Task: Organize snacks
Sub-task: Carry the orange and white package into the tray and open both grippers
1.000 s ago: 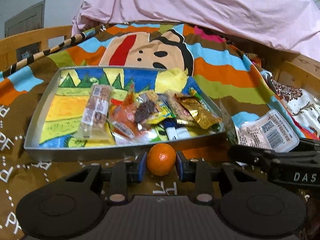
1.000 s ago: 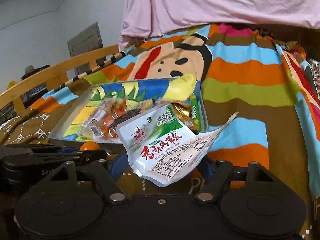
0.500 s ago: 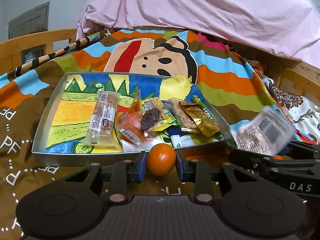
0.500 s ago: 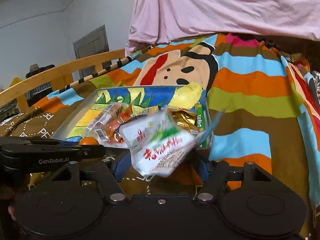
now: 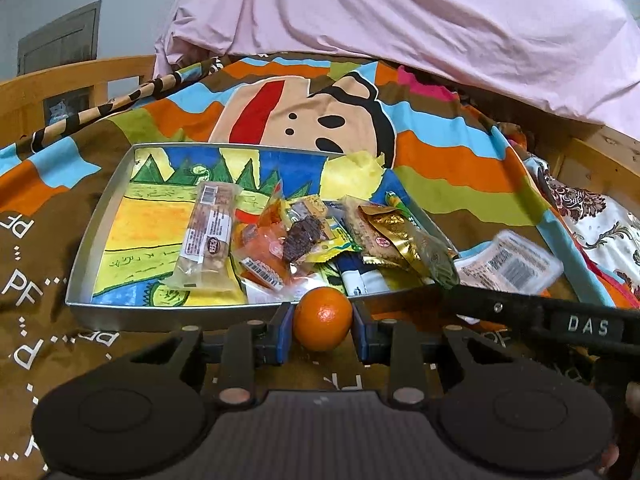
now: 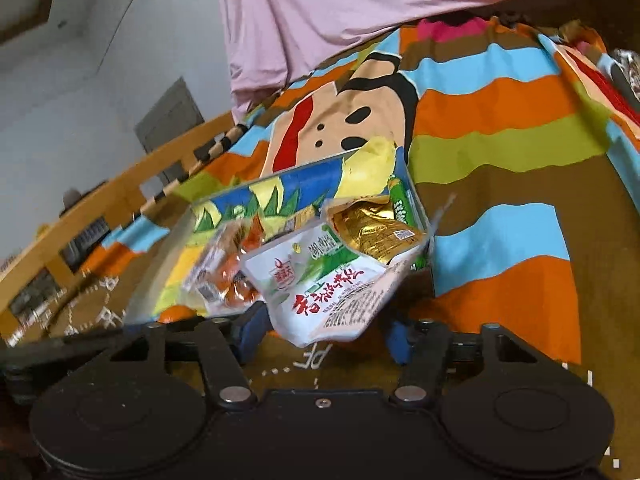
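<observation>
Meanwhile, a white snack pouch (image 6: 320, 280) hangs in the right gripper (image 6: 320, 336), whose blue-padded jaws stand wide either side of its lower edge; whether they pinch it cannot be told. Its long axis runs diagonally, lower left to upper right, with the printed face toward the camera and the upper end over the near right corner of the metal tray (image 5: 96, 312). That tray, already littered with wrapped snacks, lies just ahead and left of the pouch, so a short push forward and left looks like the deciding move. Alongside, the left gripper (image 5: 322, 328) is clamped on a mandarin orange (image 5: 322, 318) just short of the tray's near wall, on a striped cartoon blanket (image 5: 440, 152).
</observation>
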`<action>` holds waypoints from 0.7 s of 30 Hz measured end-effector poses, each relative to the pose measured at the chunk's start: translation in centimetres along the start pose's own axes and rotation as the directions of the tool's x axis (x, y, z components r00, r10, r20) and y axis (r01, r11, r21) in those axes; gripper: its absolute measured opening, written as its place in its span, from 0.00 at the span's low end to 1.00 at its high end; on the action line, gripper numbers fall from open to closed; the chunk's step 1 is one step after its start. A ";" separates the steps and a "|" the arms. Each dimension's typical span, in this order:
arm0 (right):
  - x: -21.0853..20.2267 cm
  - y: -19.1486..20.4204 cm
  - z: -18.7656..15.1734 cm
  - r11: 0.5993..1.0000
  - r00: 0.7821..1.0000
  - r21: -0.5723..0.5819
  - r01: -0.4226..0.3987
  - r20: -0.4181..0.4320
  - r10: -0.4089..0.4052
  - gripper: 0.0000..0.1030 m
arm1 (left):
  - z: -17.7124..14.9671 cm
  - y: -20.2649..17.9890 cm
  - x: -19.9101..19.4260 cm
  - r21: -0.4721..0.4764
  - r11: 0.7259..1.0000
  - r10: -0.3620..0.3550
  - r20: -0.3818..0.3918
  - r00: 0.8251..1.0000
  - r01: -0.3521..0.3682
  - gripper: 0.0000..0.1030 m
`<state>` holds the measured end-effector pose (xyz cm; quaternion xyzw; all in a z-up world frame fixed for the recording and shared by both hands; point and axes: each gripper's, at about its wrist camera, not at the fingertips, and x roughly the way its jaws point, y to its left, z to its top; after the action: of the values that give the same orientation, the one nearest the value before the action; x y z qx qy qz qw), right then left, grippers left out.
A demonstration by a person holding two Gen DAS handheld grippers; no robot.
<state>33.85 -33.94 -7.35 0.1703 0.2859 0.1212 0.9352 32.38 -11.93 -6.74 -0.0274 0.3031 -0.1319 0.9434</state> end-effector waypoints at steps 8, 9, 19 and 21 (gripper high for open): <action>1.8 1.1 0.2 0.994 0.999 -0.102 0.040 0.036 -0.036 0.45 | 1.0 -0.2 0.0 -0.001 1.000 0.003 0.027 1.000 -0.003 0.33; 1.9 1.4 0.2 0.991 0.998 -0.125 0.044 0.046 -0.038 0.45 | 1.1 -0.2 -0.1 0.004 1.000 0.004 0.033 0.999 -0.004 0.33; 5.4 2.9 1.6 0.975 0.996 -0.216 0.045 0.080 -0.028 0.33 | 3.7 0.7 2.0 0.026 0.999 0.029 0.062 0.998 -0.031 0.33; 6.4 3.0 1.9 0.972 0.995 -0.229 0.060 0.092 -0.040 0.34 | 4.3 1.2 2.9 0.021 0.999 0.036 0.061 0.997 -0.038 0.33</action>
<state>39.78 -29.61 -7.87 0.0579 0.2333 0.1225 0.9629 37.45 -11.63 -5.01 -0.0153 0.2735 -0.1169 0.9546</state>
